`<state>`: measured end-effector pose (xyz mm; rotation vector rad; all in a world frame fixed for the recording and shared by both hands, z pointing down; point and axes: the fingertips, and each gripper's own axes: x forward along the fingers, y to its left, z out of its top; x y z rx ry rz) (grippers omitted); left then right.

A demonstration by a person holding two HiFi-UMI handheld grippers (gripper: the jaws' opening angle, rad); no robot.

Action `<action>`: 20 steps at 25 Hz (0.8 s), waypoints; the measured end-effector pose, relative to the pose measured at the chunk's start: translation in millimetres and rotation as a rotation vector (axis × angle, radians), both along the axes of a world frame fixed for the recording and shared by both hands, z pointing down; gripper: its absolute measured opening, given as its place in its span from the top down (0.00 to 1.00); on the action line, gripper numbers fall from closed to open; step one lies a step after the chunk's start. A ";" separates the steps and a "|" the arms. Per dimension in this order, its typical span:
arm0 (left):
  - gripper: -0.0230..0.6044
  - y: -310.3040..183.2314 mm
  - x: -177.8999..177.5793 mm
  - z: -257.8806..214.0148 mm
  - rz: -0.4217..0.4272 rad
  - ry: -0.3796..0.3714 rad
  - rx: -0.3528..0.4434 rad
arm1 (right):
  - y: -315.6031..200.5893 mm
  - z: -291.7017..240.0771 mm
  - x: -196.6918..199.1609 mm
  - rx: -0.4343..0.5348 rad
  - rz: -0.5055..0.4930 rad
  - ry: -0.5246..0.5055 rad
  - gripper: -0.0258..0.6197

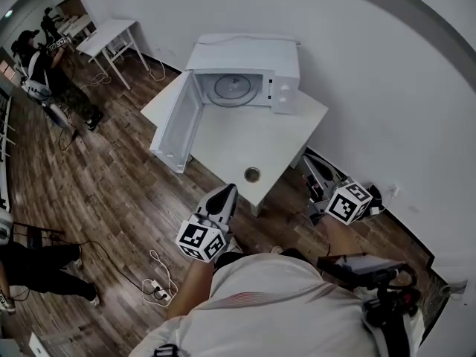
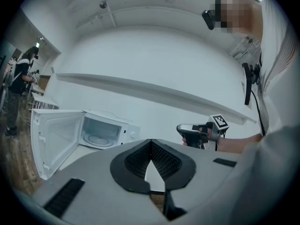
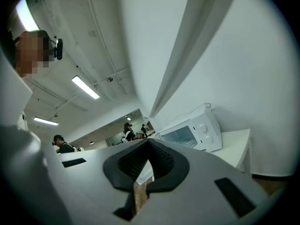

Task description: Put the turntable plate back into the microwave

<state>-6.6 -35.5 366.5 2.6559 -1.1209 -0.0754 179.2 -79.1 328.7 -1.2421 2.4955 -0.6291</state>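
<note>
A white microwave [image 1: 245,69] stands at the far end of a white table [image 1: 260,143], its door [image 1: 177,121] swung wide to the left. The glass turntable plate [image 1: 234,88] lies flat inside the cavity, also visible as the plate [image 2: 100,138] in the left gripper view. My left gripper [image 1: 224,192] is shut and empty, just short of the table's near edge. My right gripper [image 1: 311,162] is off the table's right side, also shut with nothing in it. Their jaws meet at the left gripper [image 2: 151,144] and the right gripper [image 3: 149,145].
A small round object [image 1: 253,175] sits near the table's front edge. A white wall runs along the right. A second white table [image 1: 111,36] stands at the back left, with a person [image 1: 52,69] near it. Cables and a power strip [image 1: 156,288] lie on the wooden floor.
</note>
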 end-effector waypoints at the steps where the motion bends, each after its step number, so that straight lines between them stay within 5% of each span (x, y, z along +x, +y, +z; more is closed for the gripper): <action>1: 0.95 9.8 4.5 -2.8 -0.008 -0.005 0.005 | 9.1 -2.7 3.7 0.006 -0.004 0.017 0.95; 10: 0.95 65.1 23.3 -17.6 -0.061 -0.042 0.025 | 52.0 -16.9 11.0 0.041 -0.073 0.024 0.95; 20: 0.95 70.3 1.3 -38.4 -0.049 -0.008 0.050 | 66.8 -31.2 -22.8 0.057 -0.078 0.067 0.95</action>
